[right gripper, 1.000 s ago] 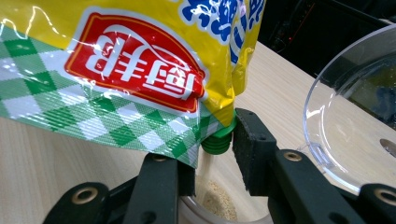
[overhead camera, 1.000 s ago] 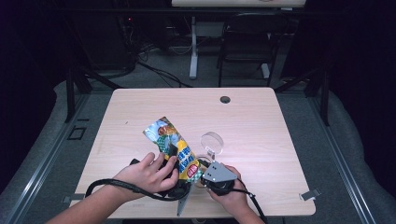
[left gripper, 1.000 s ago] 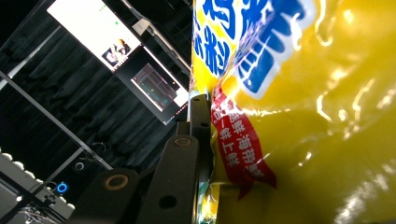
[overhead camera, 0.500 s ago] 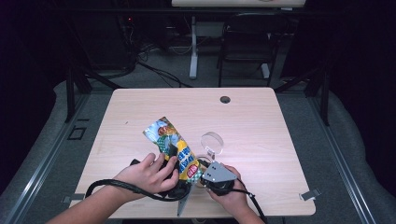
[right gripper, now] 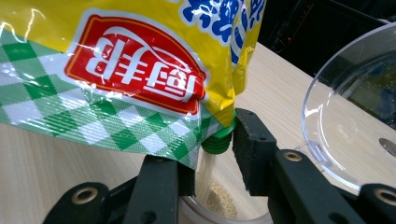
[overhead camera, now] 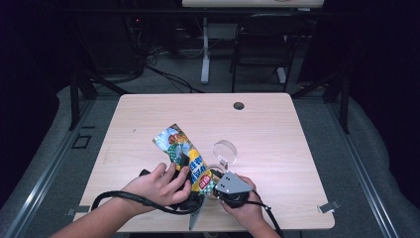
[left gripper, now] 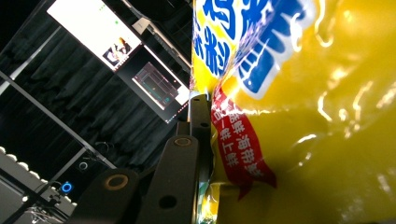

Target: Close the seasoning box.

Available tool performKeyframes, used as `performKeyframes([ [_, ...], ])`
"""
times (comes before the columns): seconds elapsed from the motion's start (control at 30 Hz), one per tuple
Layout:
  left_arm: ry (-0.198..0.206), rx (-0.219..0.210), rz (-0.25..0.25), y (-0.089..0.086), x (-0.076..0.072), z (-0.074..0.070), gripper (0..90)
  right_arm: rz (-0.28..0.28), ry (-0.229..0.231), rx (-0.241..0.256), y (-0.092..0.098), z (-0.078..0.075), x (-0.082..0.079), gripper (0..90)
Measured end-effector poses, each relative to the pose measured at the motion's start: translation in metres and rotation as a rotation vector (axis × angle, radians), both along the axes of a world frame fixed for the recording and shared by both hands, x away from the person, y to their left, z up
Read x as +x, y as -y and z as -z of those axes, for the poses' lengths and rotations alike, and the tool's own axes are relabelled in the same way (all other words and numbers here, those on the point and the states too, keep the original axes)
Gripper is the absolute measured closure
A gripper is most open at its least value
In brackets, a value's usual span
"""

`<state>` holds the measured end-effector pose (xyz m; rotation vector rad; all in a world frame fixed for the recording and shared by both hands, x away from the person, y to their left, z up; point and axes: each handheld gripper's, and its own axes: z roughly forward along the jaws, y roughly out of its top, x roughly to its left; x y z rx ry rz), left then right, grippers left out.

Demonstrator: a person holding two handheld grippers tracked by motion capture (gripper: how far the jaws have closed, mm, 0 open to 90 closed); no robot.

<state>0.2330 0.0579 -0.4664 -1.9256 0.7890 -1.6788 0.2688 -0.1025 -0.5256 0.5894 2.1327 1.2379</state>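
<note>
Over the near edge of the surface (overhead camera: 148, 119), the left hand-held gripper (overhead camera: 185, 171) is clamping a tilted pouch (overhead camera: 185, 153), its green spout (right gripper: 217, 142) pouring grains between the released jaws of the right hand-held gripper (right gripper: 212, 161), beside a clear lid (overhead camera: 225, 151)

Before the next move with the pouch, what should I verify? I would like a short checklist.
1. Left hand-held gripper clamps the pouch: ok.
2. Green spout points down over the clear cup: ok.
3. Granules land inside the cup: ok.
4. Right hand-held gripper has a firm hold on the cup: cannot tell.
5. Clear lid stands apart from the stream: ok.
</note>
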Motion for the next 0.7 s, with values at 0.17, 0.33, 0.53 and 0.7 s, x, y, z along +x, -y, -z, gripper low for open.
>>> performKeyframes([
  [0.17, 0.004, 0.011, -0.003, 0.0017, -0.0005, -0.0008, 86.3, 0.006, 0.005, 0.007, 0.0004, 0.0003, -0.0003, 70.4],
  [0.33, 0.004, 0.014, -0.004, 0.0024, -0.0005, -0.0009, 86.4, 0.005, 0.006, 0.006, 0.0007, 0.0003, 0.0, 70.4],
  [0.53, 0.004, 0.018, -0.008, 0.0036, -0.0011, -0.002, 86.4, 0.006, 0.007, 0.012, 0.001, 0.0, 0.0003, 70.4],
  [0.7, 0.004, 0.019, -0.006, 0.0037, -0.0013, -0.0021, 86.4, 0.005, 0.005, 0.014, 0.0009, 0.0001, 0.0004, 70.4],
])
